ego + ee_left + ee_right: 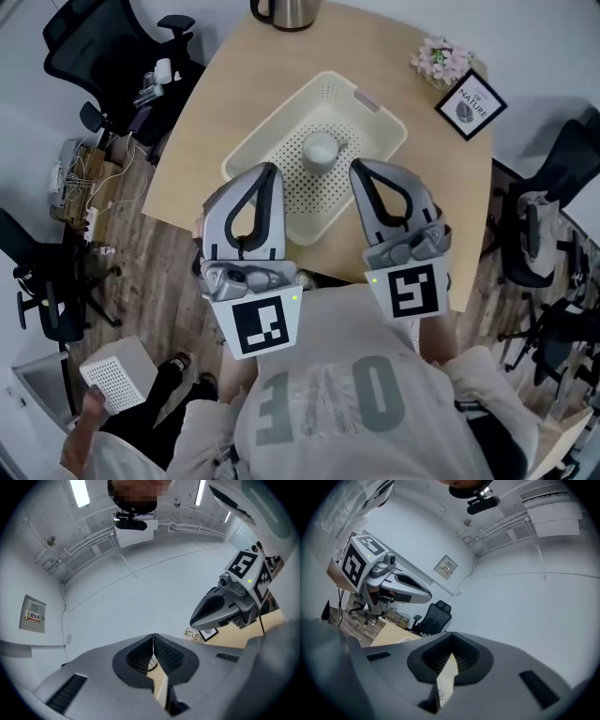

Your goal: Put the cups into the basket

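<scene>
My left tool (266, 171) and right tool (360, 167) are closed, empty. One cup (320, 150) sits in the basket (373, 105); I see none on the desk (225, 75).

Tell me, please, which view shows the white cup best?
The head view: the white cup sits in the basket, seen whole from above. Both gripper views aim elsewhere; the cup cannot be made out there.

We hold both tools side by side at centre frame in the head view, tips pointing up-frame and leaning slightly toward each other. Left grey plastic two-jaw gripper (270, 172): jaws pressed together, nothing between them. Right grey plastic two-jaw gripper (356, 167): jaws likewise together, empty.
</scene>
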A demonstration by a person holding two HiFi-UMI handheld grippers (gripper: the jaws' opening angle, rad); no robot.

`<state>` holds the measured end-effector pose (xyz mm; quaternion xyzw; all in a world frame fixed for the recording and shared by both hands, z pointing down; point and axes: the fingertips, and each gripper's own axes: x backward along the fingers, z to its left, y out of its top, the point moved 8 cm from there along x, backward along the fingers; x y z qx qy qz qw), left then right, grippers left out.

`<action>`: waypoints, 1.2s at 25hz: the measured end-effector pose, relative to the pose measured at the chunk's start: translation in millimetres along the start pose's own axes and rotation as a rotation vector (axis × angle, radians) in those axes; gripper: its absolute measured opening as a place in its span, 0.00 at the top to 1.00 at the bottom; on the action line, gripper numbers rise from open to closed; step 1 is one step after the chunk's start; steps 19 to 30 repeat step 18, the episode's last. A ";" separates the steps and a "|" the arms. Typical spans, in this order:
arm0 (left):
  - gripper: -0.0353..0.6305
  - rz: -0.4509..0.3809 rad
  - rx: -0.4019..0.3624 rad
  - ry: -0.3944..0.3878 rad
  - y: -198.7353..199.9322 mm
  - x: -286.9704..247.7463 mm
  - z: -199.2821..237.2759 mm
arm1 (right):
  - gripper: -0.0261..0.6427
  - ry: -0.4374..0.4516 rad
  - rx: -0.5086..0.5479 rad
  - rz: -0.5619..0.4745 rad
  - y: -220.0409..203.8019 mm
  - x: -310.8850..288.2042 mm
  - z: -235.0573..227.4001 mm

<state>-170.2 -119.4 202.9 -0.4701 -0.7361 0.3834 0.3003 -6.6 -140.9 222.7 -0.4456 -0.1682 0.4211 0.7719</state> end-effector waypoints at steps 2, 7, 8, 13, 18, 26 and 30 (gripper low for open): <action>0.93 0.003 -0.002 0.006 0.9 1.2 0.7 | 0.96 -0.002 0.009 -0.010 1.9 0.1 -1.6; 0.93 0.016 -0.008 0.016 -0.8 3.3 3.2 | 0.96 -0.003 0.025 -0.009 2.4 -3.9 -3.4; 0.93 0.018 -0.009 0.019 -1.2 3.1 3.8 | 0.96 -0.002 0.028 -0.008 2.3 -5.1 -4.1; 0.93 0.033 -0.008 0.021 -5.4 3.1 6.1 | 0.96 0.003 0.039 -0.003 2.7 -9.8 -2.7; 0.93 0.032 0.001 0.017 -9.8 4.6 6.2 | 0.96 0.017 0.047 0.001 1.7 -12.1 4.5; 0.93 0.032 0.001 0.017 -9.8 4.6 6.2 | 0.96 0.017 0.047 0.001 1.7 -12.1 4.5; 0.93 0.032 0.001 0.017 -9.8 4.6 6.2 | 0.96 0.017 0.047 0.001 1.7 -12.1 4.5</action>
